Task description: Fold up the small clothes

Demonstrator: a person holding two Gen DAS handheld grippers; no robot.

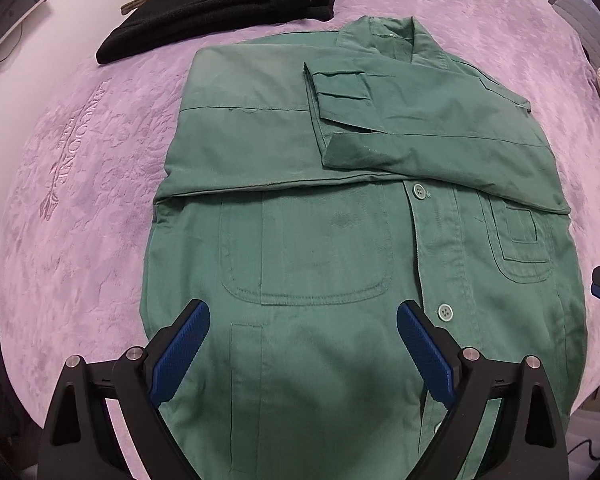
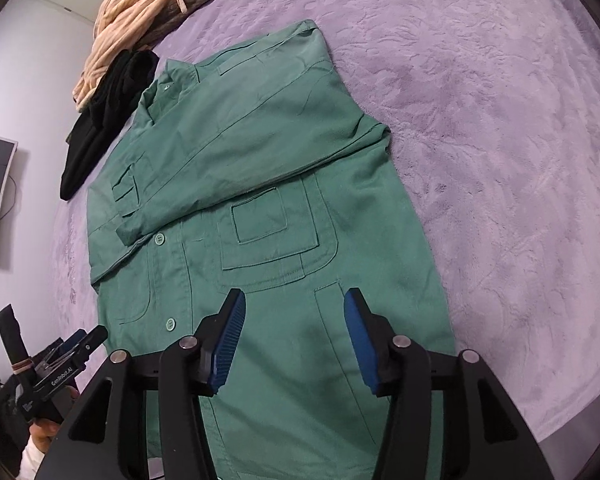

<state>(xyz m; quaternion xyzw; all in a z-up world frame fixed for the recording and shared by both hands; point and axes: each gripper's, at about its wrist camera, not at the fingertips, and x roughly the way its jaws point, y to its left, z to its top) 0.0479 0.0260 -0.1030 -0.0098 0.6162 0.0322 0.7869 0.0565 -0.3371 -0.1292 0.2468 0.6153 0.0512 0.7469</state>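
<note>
Green shirt (image 1: 340, 220) spread front-up on purple bedspread (image 1: 80, 200), both sleeves folded across chest, collar far. Left tool (image 1: 302, 320) hovering open above lower hem, blue pads (image 1: 184, 352) apart, nothing between. Black garment (image 1: 220, 8) folded beyond collar.

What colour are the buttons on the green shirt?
The buttons are pale green, a little lighter than the shirt. The left wrist view shows them best.
</note>
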